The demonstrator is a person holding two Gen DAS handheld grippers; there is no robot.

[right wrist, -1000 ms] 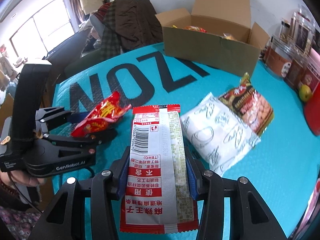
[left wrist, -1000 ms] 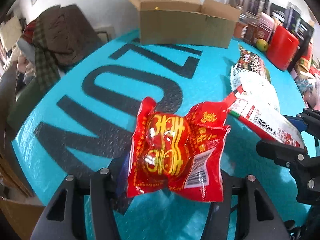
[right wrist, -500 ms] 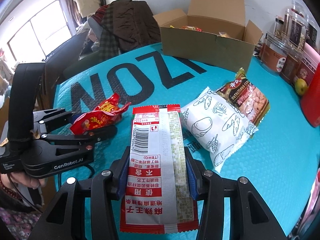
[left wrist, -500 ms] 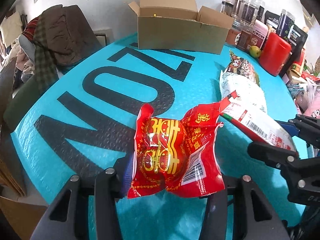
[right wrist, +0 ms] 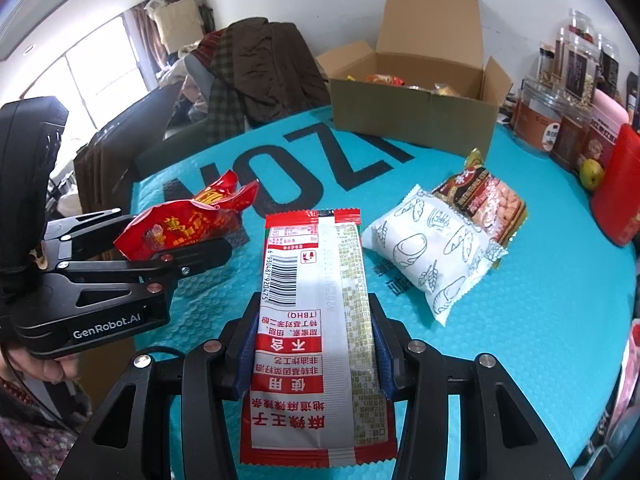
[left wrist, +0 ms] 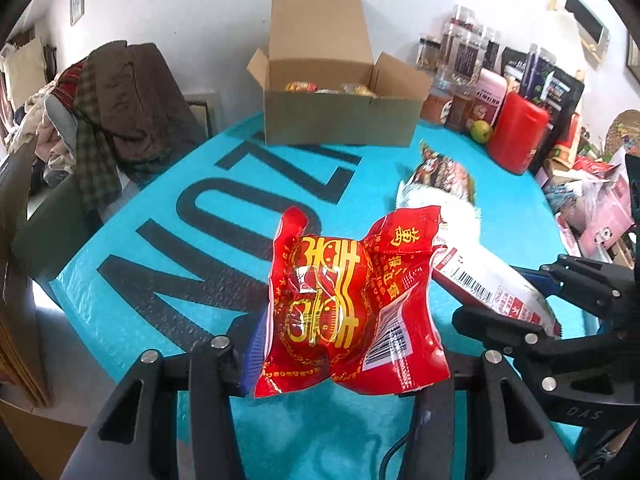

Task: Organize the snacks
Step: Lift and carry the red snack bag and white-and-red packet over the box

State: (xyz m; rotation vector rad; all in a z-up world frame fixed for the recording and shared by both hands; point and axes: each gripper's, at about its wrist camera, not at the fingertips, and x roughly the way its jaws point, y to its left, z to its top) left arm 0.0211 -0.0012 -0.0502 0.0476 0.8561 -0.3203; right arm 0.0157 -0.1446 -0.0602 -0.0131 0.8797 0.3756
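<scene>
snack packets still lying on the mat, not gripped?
2: white bread-print packet right of centre, brown peanut packet just behind it, overlapping. More may sit hidden in the cardboard box.

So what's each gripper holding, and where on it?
Left gripper pinches the red snack bag by its lower sides; right gripper grips the long white-and-red packet across its middle.

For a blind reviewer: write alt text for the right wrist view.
The right gripper clamps a long red-and-white snack packet above a teal mat. To its left, the left gripper holds a crinkled red foil packet; an open cardboard box stands behind.
</scene>
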